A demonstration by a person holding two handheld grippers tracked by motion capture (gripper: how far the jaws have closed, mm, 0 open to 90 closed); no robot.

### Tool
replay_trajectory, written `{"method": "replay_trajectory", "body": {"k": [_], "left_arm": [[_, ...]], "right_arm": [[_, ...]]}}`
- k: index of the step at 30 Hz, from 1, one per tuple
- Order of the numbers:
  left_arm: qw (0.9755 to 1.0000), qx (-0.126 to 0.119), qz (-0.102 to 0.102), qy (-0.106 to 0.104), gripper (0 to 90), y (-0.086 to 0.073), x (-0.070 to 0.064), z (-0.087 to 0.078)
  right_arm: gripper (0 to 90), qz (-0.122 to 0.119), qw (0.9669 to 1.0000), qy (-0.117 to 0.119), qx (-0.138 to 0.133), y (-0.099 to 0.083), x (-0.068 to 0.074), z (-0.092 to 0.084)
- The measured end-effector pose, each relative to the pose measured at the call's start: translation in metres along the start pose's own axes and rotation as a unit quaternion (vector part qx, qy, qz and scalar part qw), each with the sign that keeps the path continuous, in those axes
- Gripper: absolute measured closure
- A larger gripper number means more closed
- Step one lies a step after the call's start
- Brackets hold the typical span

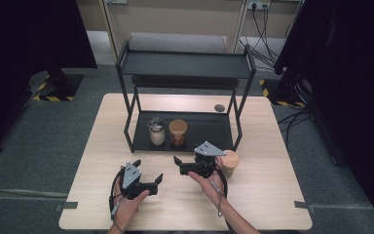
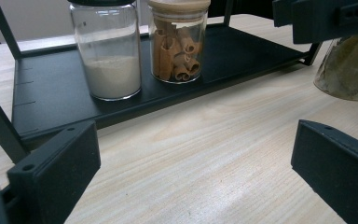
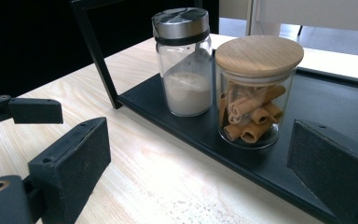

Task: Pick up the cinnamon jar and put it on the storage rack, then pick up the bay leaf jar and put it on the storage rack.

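Both grippers hover empty over the pale wooden table (image 1: pixel 102 195), so the step in hand looks like lining up a grasp on a jar. Your right gripper (image 1: pixel 187 165) has its jaws spread wide with nothing between them, and it looks toward the glass jar of cinnamon sticks with a round wooden lid (image 3: pixel 256 95), which stands on the lower tray of the black metal two-tier rack (image 1: pixel 209 127), just beside the glass jar of white powder with a silver metal lid (image 3: pixel 184 65). Your left gripper (image 1: pixel 148 175) is likewise released and idle. A third glass jar with a wooden lid (image 1: pixel 230 162) sits on the table right behind your right hand, so mind your elbow and cable. If you go for the cinnamon jar, come in level, below the lid, centre the glass between the pads, and keep clear of the powder jar and the rack's front post before you close.
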State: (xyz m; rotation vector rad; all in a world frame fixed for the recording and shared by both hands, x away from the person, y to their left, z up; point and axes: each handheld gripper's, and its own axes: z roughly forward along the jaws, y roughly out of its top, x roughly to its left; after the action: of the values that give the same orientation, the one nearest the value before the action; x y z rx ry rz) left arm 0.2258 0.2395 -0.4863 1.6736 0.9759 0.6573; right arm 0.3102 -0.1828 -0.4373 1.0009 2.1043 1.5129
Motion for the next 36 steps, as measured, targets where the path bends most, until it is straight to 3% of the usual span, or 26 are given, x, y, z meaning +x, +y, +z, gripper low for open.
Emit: {"method": "replay_trajectory", "body": {"k": [36], "left_arm": [[1.0,0.0,-0.005,0.0,0.9,0.0,0.001,0.0]], "right_arm": [[6.7,0.001,1.0,0.007,0.005,-0.012,0.001,-0.018]]}}
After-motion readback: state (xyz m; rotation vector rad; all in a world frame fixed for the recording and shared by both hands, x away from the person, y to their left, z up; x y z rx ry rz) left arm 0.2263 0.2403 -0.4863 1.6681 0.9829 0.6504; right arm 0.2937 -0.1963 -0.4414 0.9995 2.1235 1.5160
